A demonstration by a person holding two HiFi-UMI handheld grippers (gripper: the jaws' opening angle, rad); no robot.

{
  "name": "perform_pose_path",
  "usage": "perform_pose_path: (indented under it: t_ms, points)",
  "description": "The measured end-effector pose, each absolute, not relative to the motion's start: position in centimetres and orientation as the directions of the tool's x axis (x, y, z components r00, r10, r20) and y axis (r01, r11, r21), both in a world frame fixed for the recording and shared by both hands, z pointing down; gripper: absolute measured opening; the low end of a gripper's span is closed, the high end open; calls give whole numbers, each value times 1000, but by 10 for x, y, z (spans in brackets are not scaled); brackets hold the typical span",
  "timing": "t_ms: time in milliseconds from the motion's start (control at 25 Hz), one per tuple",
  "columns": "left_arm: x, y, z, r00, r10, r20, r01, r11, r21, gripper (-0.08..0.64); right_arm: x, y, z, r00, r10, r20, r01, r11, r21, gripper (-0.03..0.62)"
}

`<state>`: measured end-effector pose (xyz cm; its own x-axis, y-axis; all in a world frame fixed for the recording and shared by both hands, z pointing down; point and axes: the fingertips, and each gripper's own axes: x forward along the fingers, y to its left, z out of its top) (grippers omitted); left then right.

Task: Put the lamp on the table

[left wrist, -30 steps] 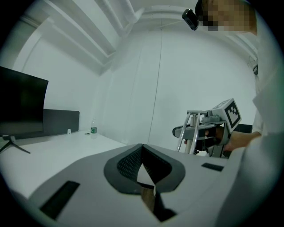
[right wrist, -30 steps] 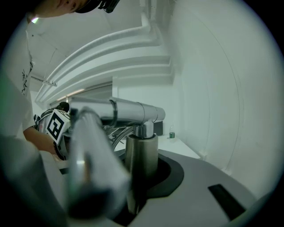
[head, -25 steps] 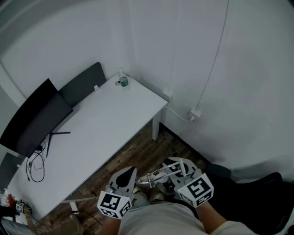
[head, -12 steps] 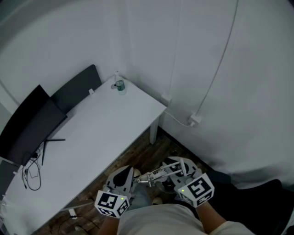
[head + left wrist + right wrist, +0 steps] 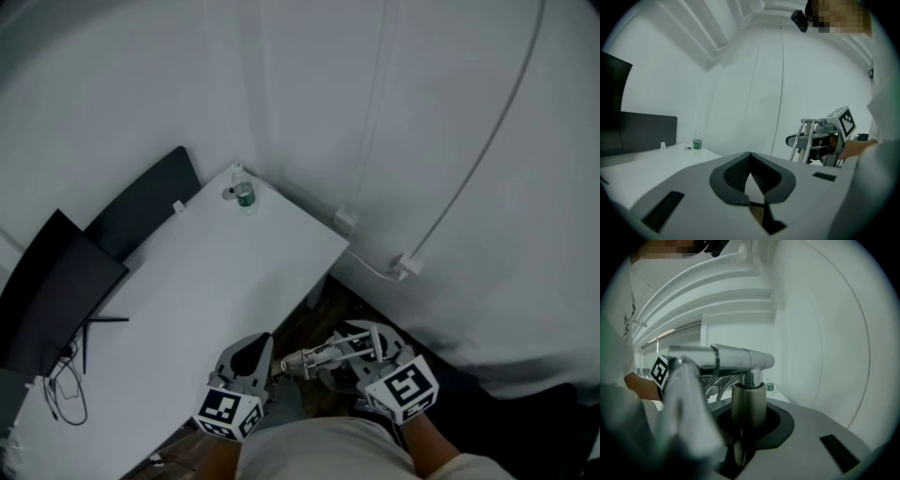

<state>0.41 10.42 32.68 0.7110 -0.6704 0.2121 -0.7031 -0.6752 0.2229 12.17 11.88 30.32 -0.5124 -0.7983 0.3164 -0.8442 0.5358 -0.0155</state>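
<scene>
Now, lamp is listed as clamped by its stem in right gripper, brought nearer than before to the front edge of the table, not yet set down; left gripper is held closed, empty.

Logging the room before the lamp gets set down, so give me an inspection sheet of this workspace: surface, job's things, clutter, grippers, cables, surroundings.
Surface: white rectangular table, lamp not yet on it.
Job's things: silver metal desk lamp, held off the table.
Clutter: clear plastic bottle with green label at far corner; black monitor at left.
Grippers: left gripper shut, empty; right gripper shut on the lamp.
Cables: black cables by the monitor; white wall cable.
Surroundings: white walls, dark wood floor.
</scene>
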Motion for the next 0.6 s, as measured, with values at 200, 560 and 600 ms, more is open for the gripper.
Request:
perform_pose_path:
  t_ms: [200,560,600]
  points:
    - [-10,51,320,726,-654,215,-688,-694,212,3,111,66,298,-481,-822,304,-864,503,-7,58]
    - [-30,-17,318,763,-613,204,-645,-737,199,3,90,-4,287,-452,-848,278,-884,467,-15,58]
    - [-31,-23,318,765,-611,205,-644,-738,200,3,88,-10,286,-451,-848,279,-884,467,-11,58]
